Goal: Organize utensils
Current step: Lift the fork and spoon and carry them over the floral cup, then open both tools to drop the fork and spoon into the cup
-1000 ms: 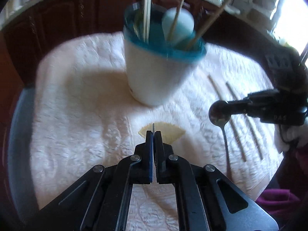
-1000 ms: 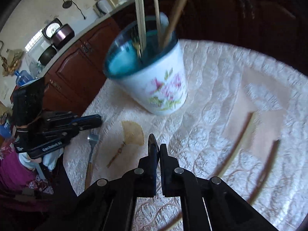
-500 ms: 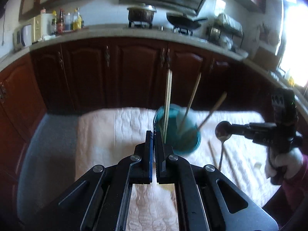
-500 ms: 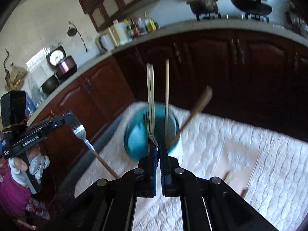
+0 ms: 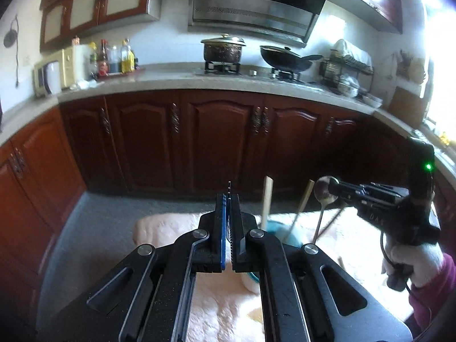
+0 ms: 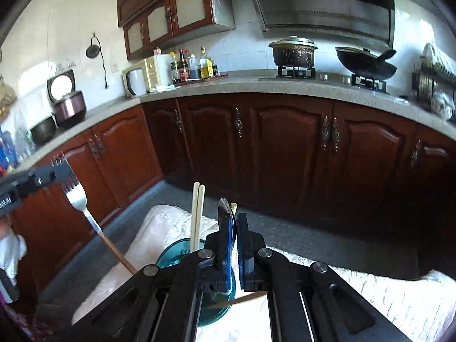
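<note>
Both claws have risen since the earlier frames, from low over the quilted tabletop (image 5: 216,307) to above the cup (image 6: 173,253), which now sits under and just ahead of them. Left claw (image 5: 227,199): clenched on the head of a fork (image 6: 74,196), wooden handle slanting down toward the cup. Right claw (image 6: 235,219): clenched on the bowl of a spoon (image 5: 325,192), thin metal stem hanging toward the cup rim. Both utensils appear light, stiff and smooth; held by their heads they may swivel, so a grip nearer mid-handle would likely be steadier. Chopsticks (image 6: 197,216) stand upright in the cup, crowding its mouth and likely obstructing insertion. Beyond the tabletop's far edge: dark wooden cabinets (image 5: 216,139), then a counter with pot (image 5: 223,49) and wok (image 5: 286,57).
</note>
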The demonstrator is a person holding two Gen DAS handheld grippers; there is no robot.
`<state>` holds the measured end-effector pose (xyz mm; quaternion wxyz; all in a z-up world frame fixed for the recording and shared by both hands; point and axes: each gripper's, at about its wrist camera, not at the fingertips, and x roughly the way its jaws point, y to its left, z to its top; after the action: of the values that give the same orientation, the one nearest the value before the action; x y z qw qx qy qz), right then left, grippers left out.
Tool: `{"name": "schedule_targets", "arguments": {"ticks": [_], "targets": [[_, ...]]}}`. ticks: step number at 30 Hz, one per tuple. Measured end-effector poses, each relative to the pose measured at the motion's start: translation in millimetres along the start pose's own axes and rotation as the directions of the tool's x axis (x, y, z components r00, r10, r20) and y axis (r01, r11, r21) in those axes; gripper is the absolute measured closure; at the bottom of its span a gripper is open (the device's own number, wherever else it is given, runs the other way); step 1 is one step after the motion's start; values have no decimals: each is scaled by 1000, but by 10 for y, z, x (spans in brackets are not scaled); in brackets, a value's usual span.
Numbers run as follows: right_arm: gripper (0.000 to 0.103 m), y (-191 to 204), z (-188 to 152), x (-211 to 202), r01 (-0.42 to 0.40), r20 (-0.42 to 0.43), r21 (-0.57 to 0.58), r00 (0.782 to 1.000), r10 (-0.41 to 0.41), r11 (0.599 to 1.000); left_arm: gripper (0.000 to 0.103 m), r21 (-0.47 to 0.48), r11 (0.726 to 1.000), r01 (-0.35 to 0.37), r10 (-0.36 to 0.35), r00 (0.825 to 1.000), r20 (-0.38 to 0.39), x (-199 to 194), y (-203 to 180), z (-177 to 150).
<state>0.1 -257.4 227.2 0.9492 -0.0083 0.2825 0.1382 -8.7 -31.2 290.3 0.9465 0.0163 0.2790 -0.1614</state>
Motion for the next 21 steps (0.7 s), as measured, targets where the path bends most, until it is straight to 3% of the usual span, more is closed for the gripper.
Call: {"name": "schedule_targets", "arguments": {"ticks": [7, 21], "targets": [[100, 100, -193, 255, 64, -20, -59, 998, -65, 996, 102, 52, 993, -108, 108, 994, 9, 380, -146, -160], [100, 99, -756, 369, 12, -149, -18, 989, -15, 1000, 102, 89, 988, -124, 130, 990, -57, 732, -462, -625]]}}
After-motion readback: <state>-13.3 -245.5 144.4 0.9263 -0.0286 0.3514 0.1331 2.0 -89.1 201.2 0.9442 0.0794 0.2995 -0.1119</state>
